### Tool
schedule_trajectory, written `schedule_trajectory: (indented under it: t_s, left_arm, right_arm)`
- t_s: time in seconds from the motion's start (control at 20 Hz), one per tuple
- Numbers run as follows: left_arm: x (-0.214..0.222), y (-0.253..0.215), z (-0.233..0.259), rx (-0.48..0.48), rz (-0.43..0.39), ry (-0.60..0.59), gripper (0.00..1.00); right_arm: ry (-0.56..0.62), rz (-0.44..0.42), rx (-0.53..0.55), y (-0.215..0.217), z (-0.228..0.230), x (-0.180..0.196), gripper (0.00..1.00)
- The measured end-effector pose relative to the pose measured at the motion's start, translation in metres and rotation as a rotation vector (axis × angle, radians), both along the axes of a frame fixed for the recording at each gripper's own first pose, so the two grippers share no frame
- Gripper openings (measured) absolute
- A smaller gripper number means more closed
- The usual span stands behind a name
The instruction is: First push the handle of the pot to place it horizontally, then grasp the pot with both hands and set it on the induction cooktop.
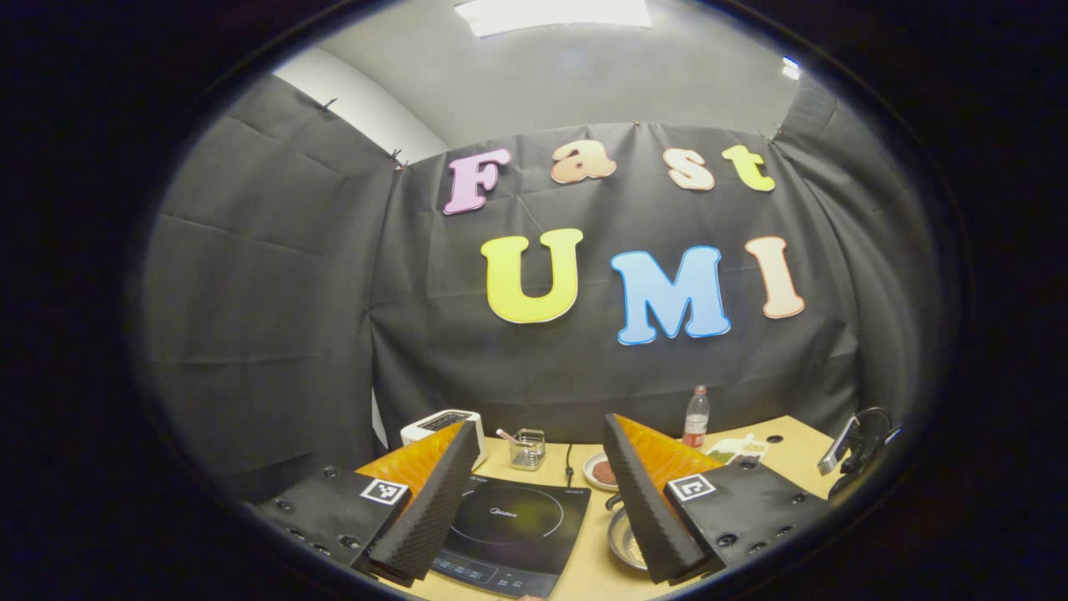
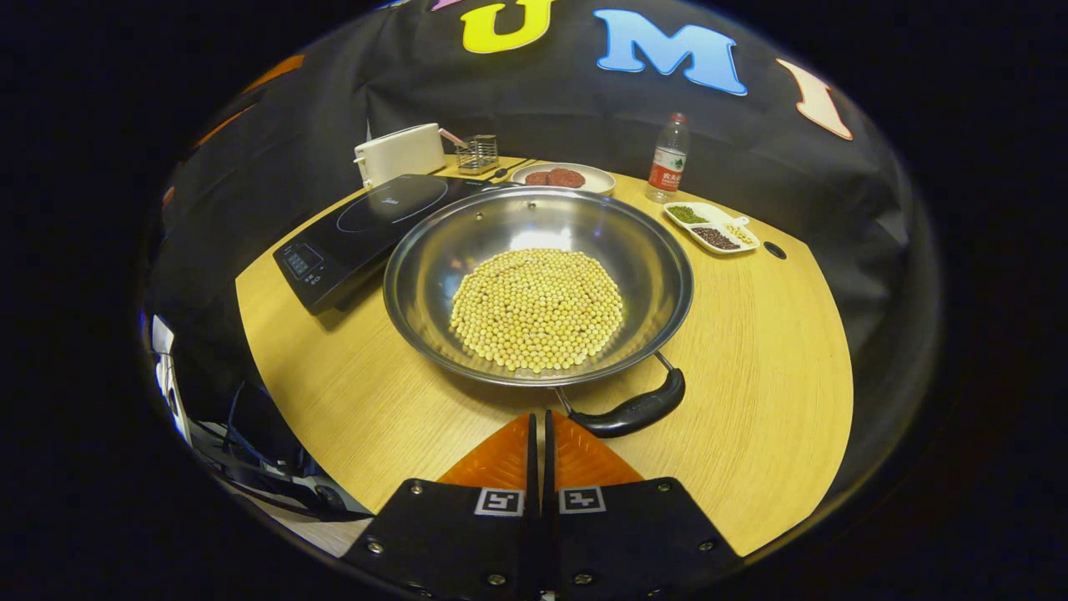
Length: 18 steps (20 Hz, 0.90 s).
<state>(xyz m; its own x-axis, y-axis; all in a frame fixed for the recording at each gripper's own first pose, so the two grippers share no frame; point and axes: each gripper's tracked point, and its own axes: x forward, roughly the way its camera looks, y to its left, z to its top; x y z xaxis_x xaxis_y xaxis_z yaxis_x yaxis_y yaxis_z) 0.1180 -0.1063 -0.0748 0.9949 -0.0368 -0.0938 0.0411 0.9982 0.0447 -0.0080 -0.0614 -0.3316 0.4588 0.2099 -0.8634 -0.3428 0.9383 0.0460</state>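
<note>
One pot [image 2: 538,284], perhaps three dishes [image 2: 711,227]

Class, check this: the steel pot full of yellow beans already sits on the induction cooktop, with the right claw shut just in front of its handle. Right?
Not quite. In the right gripper view the pot rests on the wooden table, beside the induction cooktop, not on it. The rest holds: the right claw is shut just in front of the handle.

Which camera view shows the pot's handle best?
The right gripper view: the pot's handle lies whole and unobstructed on the table beside the rim. The left gripper view shows only part of the pot, between the fingers.
</note>
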Motion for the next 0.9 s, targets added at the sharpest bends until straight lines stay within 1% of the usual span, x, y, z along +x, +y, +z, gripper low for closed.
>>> schedule_trajectory:
  t_s: [0.35,0.65,0.9]
  left_arm:
    - [0.009,-0.009,-0.012,-0.009,0.014,0.015,1.00]
    - [0.018,-0.019,-0.019,-0.001,0.031,0.019,0.94]
    - [0.020,-0.031,-0.026,0.004,0.046,0.027,0.97]
  right_arm:
    - [0.000,-0.101,-0.029,-0.037,-0.003,0.025,0.01]
    - [-0.009,-0.152,-0.048,-0.065,-0.006,0.050,0.01]
    - [-0.027,-0.178,-0.055,-0.084,-0.008,0.074,0.01]
